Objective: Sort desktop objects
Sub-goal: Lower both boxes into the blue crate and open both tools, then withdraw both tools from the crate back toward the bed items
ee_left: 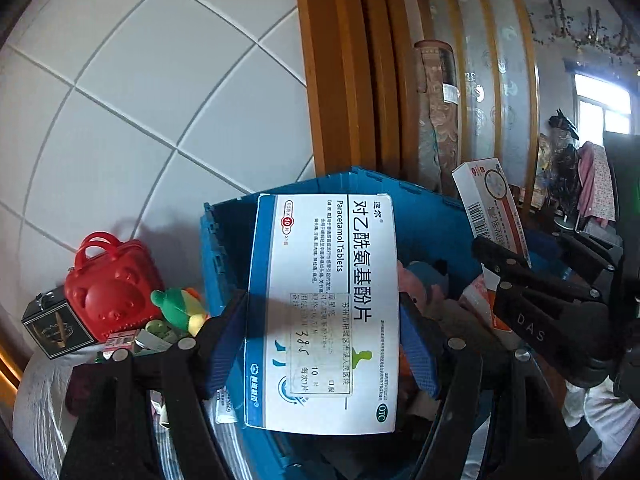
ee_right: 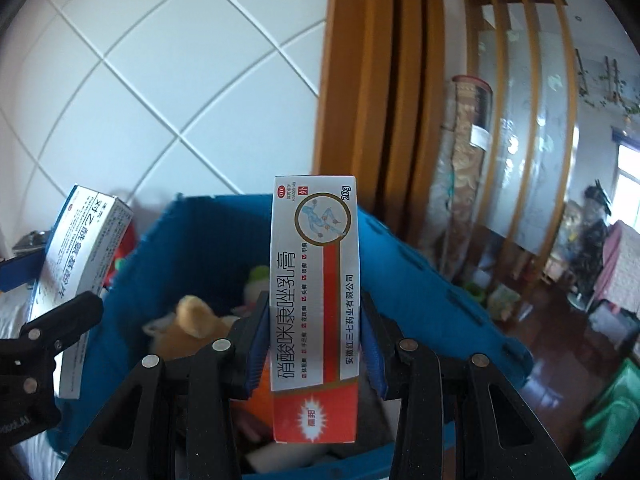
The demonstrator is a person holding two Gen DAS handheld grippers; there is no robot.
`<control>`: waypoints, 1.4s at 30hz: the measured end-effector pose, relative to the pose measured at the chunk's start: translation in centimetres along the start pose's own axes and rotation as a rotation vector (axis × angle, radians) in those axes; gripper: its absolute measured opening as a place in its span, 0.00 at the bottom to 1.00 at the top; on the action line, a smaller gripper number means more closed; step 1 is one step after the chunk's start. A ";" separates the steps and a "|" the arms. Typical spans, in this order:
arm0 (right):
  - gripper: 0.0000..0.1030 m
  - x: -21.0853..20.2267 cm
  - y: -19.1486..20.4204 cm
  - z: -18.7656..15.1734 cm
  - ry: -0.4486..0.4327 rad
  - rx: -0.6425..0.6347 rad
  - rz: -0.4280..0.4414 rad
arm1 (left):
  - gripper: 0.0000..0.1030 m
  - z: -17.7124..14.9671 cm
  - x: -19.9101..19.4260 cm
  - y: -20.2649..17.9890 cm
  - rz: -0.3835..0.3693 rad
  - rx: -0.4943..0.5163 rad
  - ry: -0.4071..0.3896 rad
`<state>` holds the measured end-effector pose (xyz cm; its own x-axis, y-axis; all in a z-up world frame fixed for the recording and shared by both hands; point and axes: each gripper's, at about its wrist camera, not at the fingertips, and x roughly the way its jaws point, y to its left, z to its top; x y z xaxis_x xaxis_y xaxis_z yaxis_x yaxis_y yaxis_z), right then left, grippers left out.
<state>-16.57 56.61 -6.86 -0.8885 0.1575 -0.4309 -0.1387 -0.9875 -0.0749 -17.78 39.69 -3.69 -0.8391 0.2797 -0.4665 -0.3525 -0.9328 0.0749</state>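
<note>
My left gripper (ee_left: 322,344) is shut on a blue and white paracetamol tablet box (ee_left: 324,312), held above the blue crate (ee_left: 224,248). The same box shows at the left of the right wrist view (ee_right: 76,264). My right gripper (ee_right: 314,344) is shut on a white and orange cream box (ee_right: 316,304), upright over the blue crate (ee_right: 192,240). That cream box and the right gripper also show at the right of the left wrist view (ee_left: 496,208). Plush toys (ee_right: 192,320) lie inside the crate.
Left of the crate stand a red bear-shaped case (ee_left: 112,288), a green plush toy (ee_left: 180,308) and a black box (ee_left: 56,328) on a white cloth. A tiled wall (ee_left: 140,100) and a wooden door frame (ee_left: 340,80) are behind.
</note>
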 end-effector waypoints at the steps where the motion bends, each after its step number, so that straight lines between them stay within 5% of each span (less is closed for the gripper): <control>1: 0.39 0.6 -0.4 0.0 0.008 0.003 -0.001 | 0.69 -0.1 0.4 -0.4 -0.004 0.001 0.010; 12: 0.39 3.6 -2.9 -1.7 0.080 -0.032 -0.069 | 0.70 0.2 3.5 -3.1 -0.028 -0.008 0.097; 18: 0.43 4.3 -3.2 -2.5 0.124 -0.064 -0.101 | 0.79 0.2 3.4 -4.0 -0.043 -0.012 0.101; 22: 0.84 3.6 -3.3 -2.7 0.121 -0.074 -0.112 | 0.79 0.0 2.5 -4.1 -0.053 -0.013 0.117; 26: 1.00 2.0 -3.3 -2.9 0.109 -0.072 -0.109 | 0.79 -0.6 1.1 -3.7 -0.066 -0.025 0.116; 42: 1.00 -4.2 2.8 -3.7 0.068 -0.067 0.008 | 0.79 -3.5 -6.4 2.4 -0.031 -0.076 0.047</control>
<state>-11.66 53.17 -8.59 -0.8573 0.1518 -0.4920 -0.1002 -0.9865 -0.1298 -11.83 34.91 -3.61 -0.8072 0.2995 -0.5087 -0.3443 -0.9389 -0.0065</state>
